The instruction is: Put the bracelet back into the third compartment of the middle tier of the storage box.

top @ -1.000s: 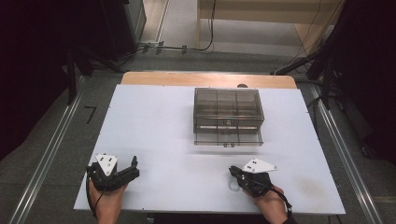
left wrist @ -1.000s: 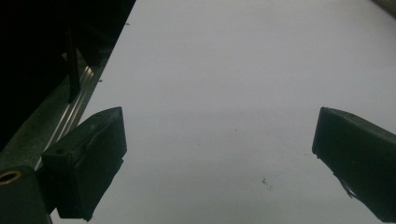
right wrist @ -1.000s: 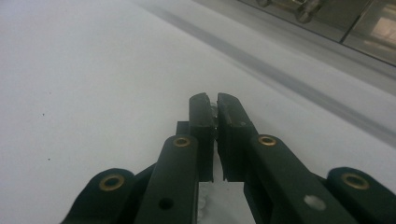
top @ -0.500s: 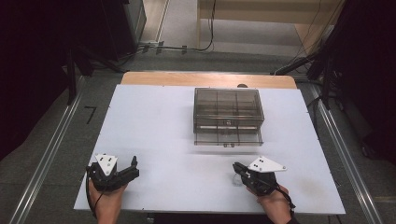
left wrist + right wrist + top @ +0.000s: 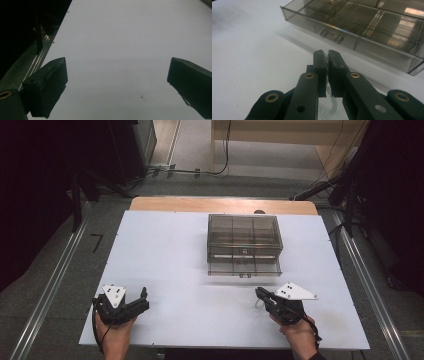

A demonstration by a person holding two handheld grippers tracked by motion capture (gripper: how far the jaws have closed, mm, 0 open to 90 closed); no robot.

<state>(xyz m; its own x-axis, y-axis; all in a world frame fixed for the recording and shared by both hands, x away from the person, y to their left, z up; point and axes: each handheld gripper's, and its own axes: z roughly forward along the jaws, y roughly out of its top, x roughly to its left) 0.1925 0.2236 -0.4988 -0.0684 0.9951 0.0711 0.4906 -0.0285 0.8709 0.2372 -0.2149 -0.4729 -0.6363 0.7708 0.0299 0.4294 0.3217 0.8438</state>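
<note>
Just in front of the drawer box [image 5: 244,245], the right gripper [image 5: 327,56] has its jaws clamped on a light, limp, clear bead string [image 5: 329,106], best pinched mid-length; left gripper [image 5: 117,80] jaws apart

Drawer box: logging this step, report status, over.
Left gripper open, empty. Right gripper shut on clear beaded string, short of drawer box, bottom drawer pulled out. Nothing between them.
</note>
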